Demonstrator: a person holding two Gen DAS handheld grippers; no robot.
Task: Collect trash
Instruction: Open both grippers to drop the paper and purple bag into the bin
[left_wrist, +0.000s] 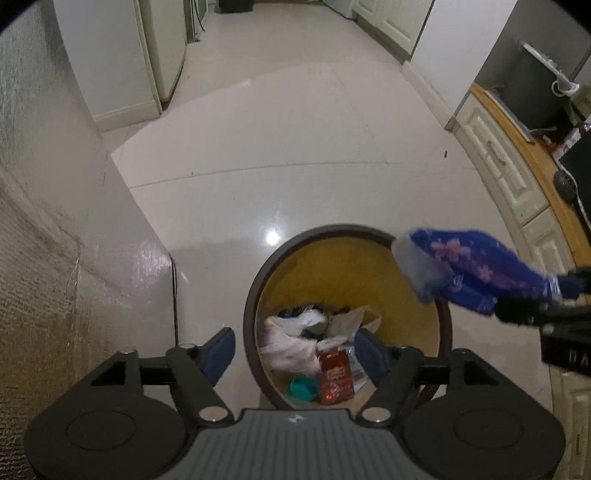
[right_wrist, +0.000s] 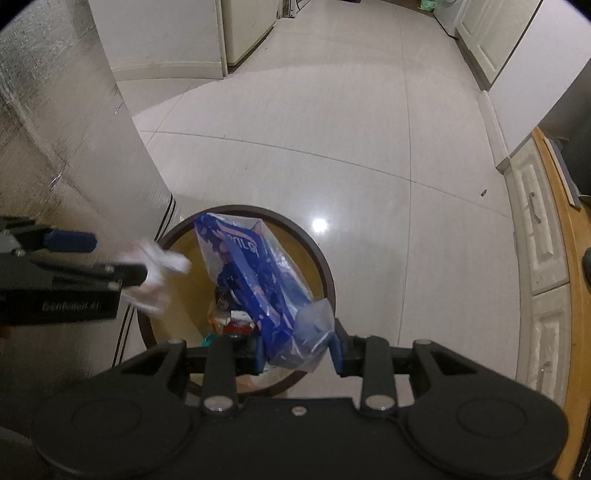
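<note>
A round trash bin (left_wrist: 349, 236) with a dark rim and a yellow-brown inner wall stands on the pale tiled floor (left_wrist: 295, 147), just beside a foil-covered wall panel (left_wrist: 44, 221).

In the left wrist view, the left hand-held gripper (left_wrist: 295, 349) hangs over the bin's mouth with its blue pads wide apart and nothing pressed between them; it is released. Between the fingers, down in the bin, lie crumpled white plastic (left_wrist: 291, 339), a red packet (left_wrist: 334, 376) and a small teal piece (left_wrist: 303, 387). The bin's near rim is hidden behind the gripper body.

In the right wrist view, a blurred white scrap (right_wrist: 155, 277) shows just off the tip of the left hand-held gripper's fingers, at the bin's left rim; motion blur makes it impossible to tell whether it touches a finger or is free in the air.

The right hand-held gripper (right_wrist: 297, 350) is clenched on a blue printed wrapper (right_wrist: 255, 280) with a clear plastic end, pinching its lower part between the pads. The wrapper stands up from the fingers over the bin opening and hides much of what lies inside; only bits of dark, orange and red trash show beside it. Its printed lettering is too smeared to read. From the left wrist view the same wrapper (left_wrist: 476, 269) appears at the bin's right rim, blurred, with the right gripper cut off by the frame edge.

At the right, a wooden-topped surface (left_wrist: 535, 162) above white cabinet doors (left_wrist: 513, 173) is partly cropped; the items on it are too dark to make out.
</note>
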